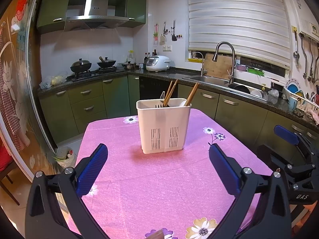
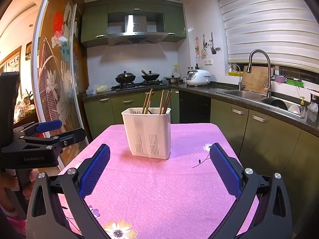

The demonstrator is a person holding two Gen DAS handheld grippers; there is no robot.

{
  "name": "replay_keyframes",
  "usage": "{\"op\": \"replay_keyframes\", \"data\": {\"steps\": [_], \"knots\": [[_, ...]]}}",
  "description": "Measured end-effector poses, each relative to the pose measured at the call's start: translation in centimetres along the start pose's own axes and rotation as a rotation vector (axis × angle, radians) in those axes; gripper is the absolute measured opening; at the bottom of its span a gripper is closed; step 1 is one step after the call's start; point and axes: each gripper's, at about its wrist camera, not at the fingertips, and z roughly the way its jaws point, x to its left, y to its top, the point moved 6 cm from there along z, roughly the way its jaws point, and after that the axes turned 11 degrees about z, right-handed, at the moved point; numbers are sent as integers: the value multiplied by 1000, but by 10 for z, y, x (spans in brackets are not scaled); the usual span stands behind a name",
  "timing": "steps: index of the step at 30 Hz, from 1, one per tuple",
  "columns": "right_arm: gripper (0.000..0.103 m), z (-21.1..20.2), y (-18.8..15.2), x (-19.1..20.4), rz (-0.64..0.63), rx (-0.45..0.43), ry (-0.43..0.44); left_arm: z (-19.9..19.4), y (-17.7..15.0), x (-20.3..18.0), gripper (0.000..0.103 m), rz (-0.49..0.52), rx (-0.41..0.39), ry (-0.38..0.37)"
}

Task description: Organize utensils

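Both claws are wide open and hold nothing. In the left wrist view, the left claw (image 1: pixel 158 156) hangs over the pink tablecloth (image 1: pixel 159 189), with its two blue pads far apart. The white utensil holder (image 1: pixel 163 126) stands upright on the cloth, straight ahead of the claw and between the lines of its two fingers, but not touching them. Brown wooden chopsticks (image 1: pixel 170 93) poke out of the top of the holder and lean to the right. The dark tips of a fork (image 1: pixel 158 106) peek over the rim, and something white (image 1: pixel 182 103) sits inside too, but it is too hidden to name.

The right claw (image 2: pixel 159 157) is open the same way in the right wrist view, pads far apart, low over the same cloth. The holder is ahead of it, a bit to the left of the middle. The cloth has flowers printed on it, purple ones and a cream one near the front edge.

At the right edge of the left view you can see part of the right claw. At the left edge of the right view you can see the left claw, and a person's hand (image 2: pixel 8 187) holds its handle.

Behind the table is a kitchen with green cupboards (image 1: pixel 87 103), two black woks (image 1: pixel 80 65) on the stove, a white rice cooker (image 1: pixel 157 62), and a steel sink (image 1: pixel 207 78) with a tall tap (image 1: pixel 225 57). White blinds (image 1: pixel 237 18) cover the window.
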Motion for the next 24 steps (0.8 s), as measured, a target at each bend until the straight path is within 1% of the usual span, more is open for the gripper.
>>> {"op": "replay_keyframes", "data": {"steps": [8, 11, 16, 18, 20, 21, 22, 24], "knots": [[99, 4, -3, 0, 0, 6, -3, 4, -2, 0, 97, -16, 7, -23], [99, 5, -4, -1, 1, 8, -4, 6, -2, 1, 97, -16, 12, -12], [99, 7, -4, -2, 1, 13, -5, 13, -6, 2, 97, -35, 34, -43], [99, 8, -5, -2, 0, 16, -6, 16, -8, 3, 97, -39, 49, -43], [99, 8, -6, -1, -2, 17, -6, 14, -10, 4, 97, -12, 43, 59], [99, 8, -6, -2, -3, 17, -7, 12, -9, 4, 97, 10, 32, 126], [99, 8, -6, -2, -2, 17, -7, 11, -9, 4, 97, 26, 22, 162], [99, 8, -6, -2, 1, 18, -5, 13, -9, 5, 97, 20, 33, 137]]}}
